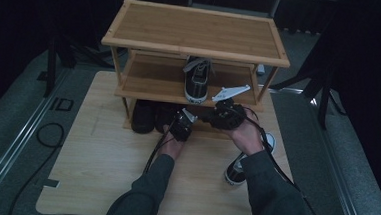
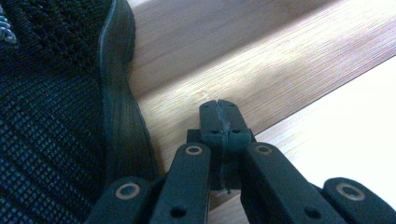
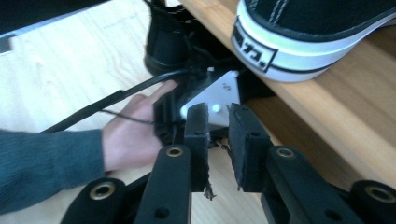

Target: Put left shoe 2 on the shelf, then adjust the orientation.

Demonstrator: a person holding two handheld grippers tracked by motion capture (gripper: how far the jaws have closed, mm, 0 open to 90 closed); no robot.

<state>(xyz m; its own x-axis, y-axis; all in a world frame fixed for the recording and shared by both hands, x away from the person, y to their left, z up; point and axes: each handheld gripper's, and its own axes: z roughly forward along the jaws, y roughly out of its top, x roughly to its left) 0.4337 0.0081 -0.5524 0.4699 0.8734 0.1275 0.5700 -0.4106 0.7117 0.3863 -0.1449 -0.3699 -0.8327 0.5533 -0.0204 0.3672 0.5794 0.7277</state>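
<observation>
A bamboo shoe rack [image 1: 198, 30] stands on the wooden table [image 1: 100, 157]. A black-and-white sneaker [image 1: 197, 80] sits on its middle shelf, heel outward, and the right gripper view looks up at its heel [image 3: 303, 28]. Its twin [image 1: 237, 170] lies on the table under my right forearm. My left gripper [image 1: 180, 122] is low at the bottom shelf, jaws shut [image 2: 219, 105] on nothing, just right of a black mesh shoe [image 2: 46, 93]. My right gripper [image 1: 215, 116] hovers beside it, below the middle shelf's edge [image 3: 336, 102]. Its jaws [image 3: 219, 109] stand slightly apart, with nothing between them.
Two dark shoes [image 1: 143, 115] fill the left of the bottom shelf; one is a black boot [image 3: 163, 32]. The rack's top shelf is bare. Cables trail from both grippers over the table, and another black cable [image 1: 46, 134] loops on the floor at left.
</observation>
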